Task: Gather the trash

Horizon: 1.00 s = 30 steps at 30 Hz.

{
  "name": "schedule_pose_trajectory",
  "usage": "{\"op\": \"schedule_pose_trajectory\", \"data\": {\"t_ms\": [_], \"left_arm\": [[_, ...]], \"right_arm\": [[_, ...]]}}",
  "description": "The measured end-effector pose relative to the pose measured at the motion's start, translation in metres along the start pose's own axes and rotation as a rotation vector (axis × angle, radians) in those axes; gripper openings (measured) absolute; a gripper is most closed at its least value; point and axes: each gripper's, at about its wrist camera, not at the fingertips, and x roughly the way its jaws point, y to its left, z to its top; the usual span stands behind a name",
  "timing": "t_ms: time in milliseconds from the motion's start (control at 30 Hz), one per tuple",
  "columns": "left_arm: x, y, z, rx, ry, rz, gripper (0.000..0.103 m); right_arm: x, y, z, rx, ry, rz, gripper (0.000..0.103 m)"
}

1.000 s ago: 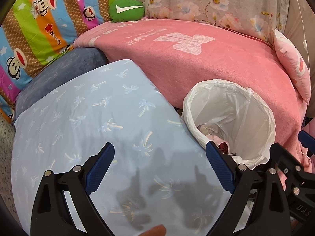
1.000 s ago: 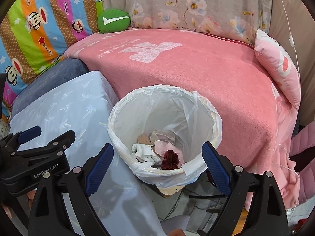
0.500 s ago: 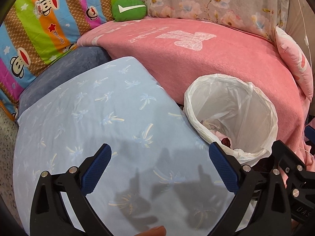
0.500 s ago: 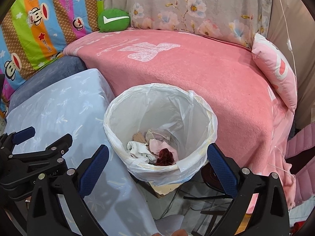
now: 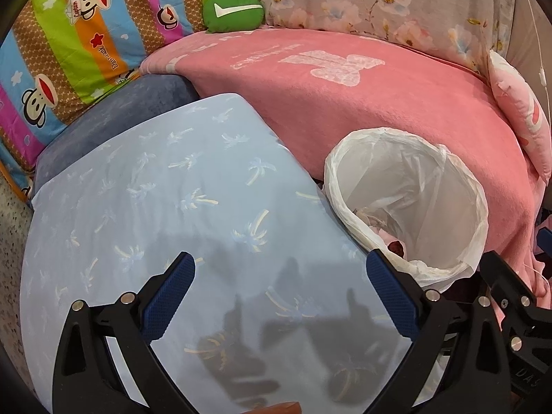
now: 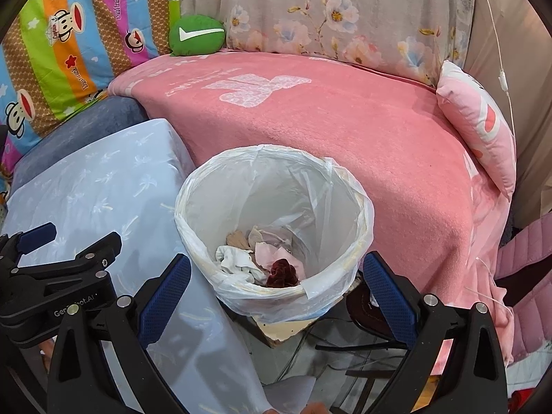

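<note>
We've drifted back a little, both claws still spread wide, nothing pinched: left gripper [image 5: 281, 296], right gripper [image 6: 276, 295]. White-lined trash bin [image 6: 358, 203] holds crumpled scraps [image 6: 262, 258], wedged between pink blanket [image 6: 362, 120] and blue cushion [image 5: 172, 207].

The striped monkey quilt [image 6: 69, 45] carries the repeated script "Paul Frank" along its coloured bands, readable on the orange and pink stripes in both views; a small word sits on the monkeys' caps, too small to read. The green cushion [image 6: 196, 34] bears a white check-mark sign with no lettering. The left gripper [image 6: 34, 241], seen in the right wrist view, is printed "GenRobot.AI" on its black body, partly covered by a screw. In the left wrist view, the right gripper's black body [image 5: 524, 372] shows the letters "DAS". The pink blanket [image 5: 345, 79] has pale woven lettering beside a bow motif, not legible.
</note>
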Motion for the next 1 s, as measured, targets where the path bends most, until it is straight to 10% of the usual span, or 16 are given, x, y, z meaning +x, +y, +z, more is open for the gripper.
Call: {"op": "schedule_pose_trajectory", "data": {"t_ms": [1000], "left_arm": [[-0.001,-0.017,-0.004,0.037,0.049,0.008,0.096]], "right_arm": [[-0.004,-0.012,-0.004,0.003,-0.003,-0.036,0.097]]}}
